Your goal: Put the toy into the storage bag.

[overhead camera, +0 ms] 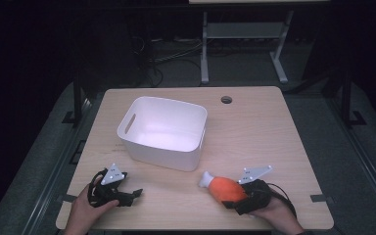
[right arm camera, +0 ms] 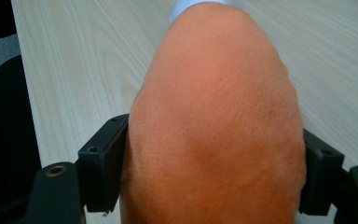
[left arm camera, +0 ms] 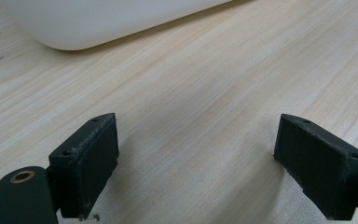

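Both tongs sit low at the table's near edge. Right gripper has its pads pressed against the flanks of the orange plush toy, gripping it where it lies, white tip pointing toward the white bin. Left gripper gapes wide, holding nothing. Grasp looks made; lifting and any placing are yet to come. Fuzzy, plump, egg-shaped, soft.
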Tool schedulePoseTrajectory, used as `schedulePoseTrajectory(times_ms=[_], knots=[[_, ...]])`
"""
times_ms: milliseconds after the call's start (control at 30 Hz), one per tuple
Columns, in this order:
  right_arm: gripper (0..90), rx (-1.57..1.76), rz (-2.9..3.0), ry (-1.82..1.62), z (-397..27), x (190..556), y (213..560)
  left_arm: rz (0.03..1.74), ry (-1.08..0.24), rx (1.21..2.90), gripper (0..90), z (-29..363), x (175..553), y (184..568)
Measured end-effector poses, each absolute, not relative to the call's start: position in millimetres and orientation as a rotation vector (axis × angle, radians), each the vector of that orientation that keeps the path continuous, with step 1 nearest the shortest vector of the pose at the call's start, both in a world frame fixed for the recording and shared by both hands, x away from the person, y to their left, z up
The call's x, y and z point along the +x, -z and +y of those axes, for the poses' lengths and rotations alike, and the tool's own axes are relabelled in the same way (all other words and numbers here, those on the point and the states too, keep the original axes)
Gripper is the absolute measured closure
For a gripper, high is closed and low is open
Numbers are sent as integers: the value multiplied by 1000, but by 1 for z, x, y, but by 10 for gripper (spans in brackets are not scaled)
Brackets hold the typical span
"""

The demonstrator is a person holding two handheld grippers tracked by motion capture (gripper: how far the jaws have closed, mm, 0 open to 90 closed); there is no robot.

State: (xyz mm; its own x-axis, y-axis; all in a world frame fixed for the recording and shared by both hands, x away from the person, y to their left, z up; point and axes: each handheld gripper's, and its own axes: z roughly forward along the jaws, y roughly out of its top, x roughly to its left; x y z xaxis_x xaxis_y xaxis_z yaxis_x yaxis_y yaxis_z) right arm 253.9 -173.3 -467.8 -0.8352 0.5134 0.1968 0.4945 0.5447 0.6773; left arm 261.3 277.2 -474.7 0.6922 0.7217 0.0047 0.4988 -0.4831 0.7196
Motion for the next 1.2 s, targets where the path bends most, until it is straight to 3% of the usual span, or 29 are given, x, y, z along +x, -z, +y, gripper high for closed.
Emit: schedulePoseTrajectory(times_ms=[1200], knots=[[248, 785, 2673, -1260, -197, 271, 428, 929, -400, 2185, 129, 277, 261, 475]])
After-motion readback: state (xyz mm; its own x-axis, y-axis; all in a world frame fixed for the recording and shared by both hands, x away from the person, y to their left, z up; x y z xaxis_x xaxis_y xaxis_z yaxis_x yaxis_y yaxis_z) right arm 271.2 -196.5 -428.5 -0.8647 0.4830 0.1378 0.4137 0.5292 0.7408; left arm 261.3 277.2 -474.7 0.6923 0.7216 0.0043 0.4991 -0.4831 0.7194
